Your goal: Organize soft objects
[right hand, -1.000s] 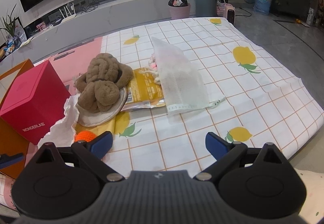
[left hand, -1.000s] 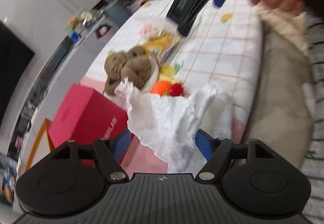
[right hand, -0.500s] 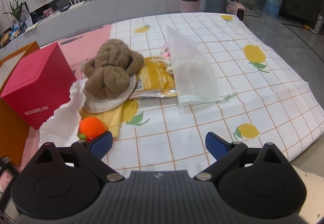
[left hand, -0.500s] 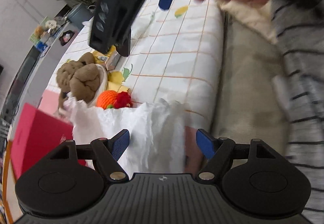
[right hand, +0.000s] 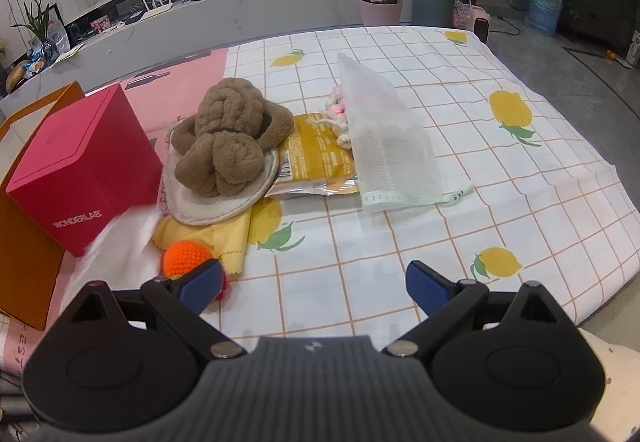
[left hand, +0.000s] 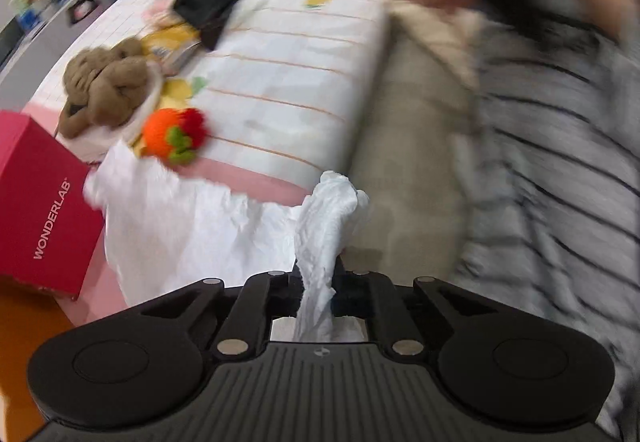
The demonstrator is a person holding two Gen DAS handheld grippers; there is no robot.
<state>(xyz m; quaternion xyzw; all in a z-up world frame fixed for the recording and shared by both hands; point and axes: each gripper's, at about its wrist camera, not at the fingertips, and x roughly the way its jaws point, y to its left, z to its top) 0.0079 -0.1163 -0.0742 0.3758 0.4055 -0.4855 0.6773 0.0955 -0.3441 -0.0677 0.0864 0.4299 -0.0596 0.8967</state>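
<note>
Two grippers on show, and the left gripper point(left hand: 318, 282) is clamped tight on a bunched fold of white tissue point(left hand: 192, 226), low in the centre of its view. That tissue rises between the closed fingers and spreads out to the left, its far edge lying against the red box point(left hand: 40, 202) at the left side. Just above the tissue sits the orange ball point(left hand: 164, 132) with a red and green knit bit touching it, on the tablecloth point(left hand: 288, 82). Up and left of the ball, the brown plush point(left hand: 108, 86) rests on a pale round pad. The whole left view is blurred; the right half is filled with a striped sleeve point(left hand: 560, 162).

Over to the right wrist view: the right gripper point(right hand: 314, 282) stands wide open, blue pads well apart, nothing between them, above the lemon-print cloth at the lower middle. The ball point(right hand: 186, 256) peeks out just behind the left pad point(right hand: 202, 280). The tissue point(right hand: 108, 254) shows as a white smear at lower left, in front of the box point(right hand: 80, 174). The plush point(right hand: 232, 146) sits centre-left on its pad point(right hand: 208, 206), a yellow cloth point(right hand: 228, 238) under the pad's near edge. Right of it lies a yellow packet point(right hand: 316, 162), and a mesh bag point(right hand: 384, 150) leans across the packet's right side, with a pink and white knit thing point(right hand: 338, 112) at its upper edge.
</note>
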